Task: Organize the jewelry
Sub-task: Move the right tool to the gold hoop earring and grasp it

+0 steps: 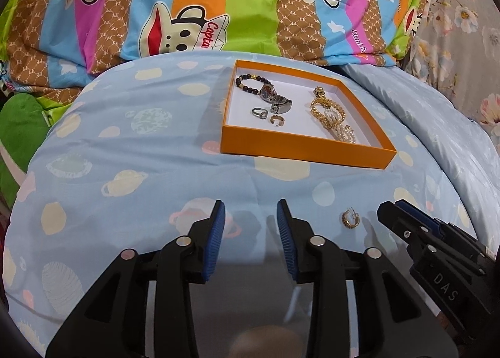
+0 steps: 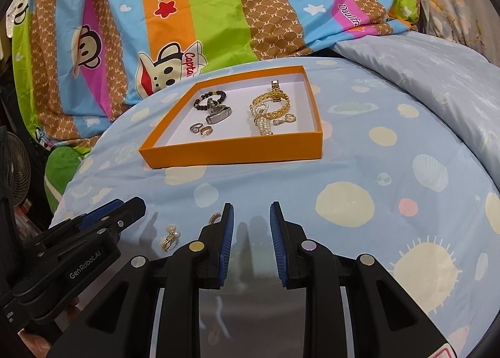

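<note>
Covering the whole scene is a pale blue sheet printed with planets, with a striped monkey-print quilt heaped behind it. On the sheet sits an orange tray with a white floor. Inside it, toward the left, lie a dark bead bracelet, a silver watch touching it, a silver ring and a small gold ring just beside that. Toward the right of the tray lie a gold chain and a pearl strand, tangled together.

Nearer the cameras, the left gripper hangs low over the sheet with its blue pads apart and nothing between them. The right gripper is beside it, jaws likewise apart and empty.

Two loose pieces lie on the sheet between the grippers, well apart from the tray: a gold hoop earring, which in the right wrist view sits just beside the right gripper's left finger, and a pearl ring near the left gripper's tips.
</note>
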Demonstrator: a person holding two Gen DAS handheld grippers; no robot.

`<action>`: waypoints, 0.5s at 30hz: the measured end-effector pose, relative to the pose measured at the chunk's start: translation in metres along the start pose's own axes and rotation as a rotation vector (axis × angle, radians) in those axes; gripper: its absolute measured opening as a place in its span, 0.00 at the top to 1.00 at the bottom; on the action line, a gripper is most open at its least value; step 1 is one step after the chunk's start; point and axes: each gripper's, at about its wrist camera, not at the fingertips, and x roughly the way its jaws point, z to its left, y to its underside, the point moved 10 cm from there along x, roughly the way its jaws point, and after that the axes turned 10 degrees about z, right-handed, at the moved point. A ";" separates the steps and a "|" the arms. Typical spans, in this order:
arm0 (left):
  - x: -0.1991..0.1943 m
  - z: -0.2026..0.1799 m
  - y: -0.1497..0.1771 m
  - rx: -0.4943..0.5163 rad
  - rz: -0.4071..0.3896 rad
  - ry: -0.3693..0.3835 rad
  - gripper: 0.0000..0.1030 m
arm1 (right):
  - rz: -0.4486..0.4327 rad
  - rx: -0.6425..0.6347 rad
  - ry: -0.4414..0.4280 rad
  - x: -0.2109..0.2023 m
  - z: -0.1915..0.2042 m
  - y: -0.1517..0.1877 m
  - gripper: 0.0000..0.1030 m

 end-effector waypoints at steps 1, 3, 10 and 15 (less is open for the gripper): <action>0.000 0.001 0.001 -0.003 0.004 0.002 0.65 | 0.005 -0.004 0.000 0.001 0.001 0.000 0.73; 0.002 0.003 0.003 -0.012 0.016 0.005 0.65 | 0.012 -0.016 0.009 0.003 0.004 0.001 0.70; 0.000 0.014 0.009 -0.055 0.034 0.029 0.63 | 0.058 -0.049 0.016 0.013 0.012 0.003 0.70; -0.003 0.022 0.017 -0.085 0.043 0.045 0.59 | 0.085 -0.090 0.017 0.020 0.024 0.005 0.70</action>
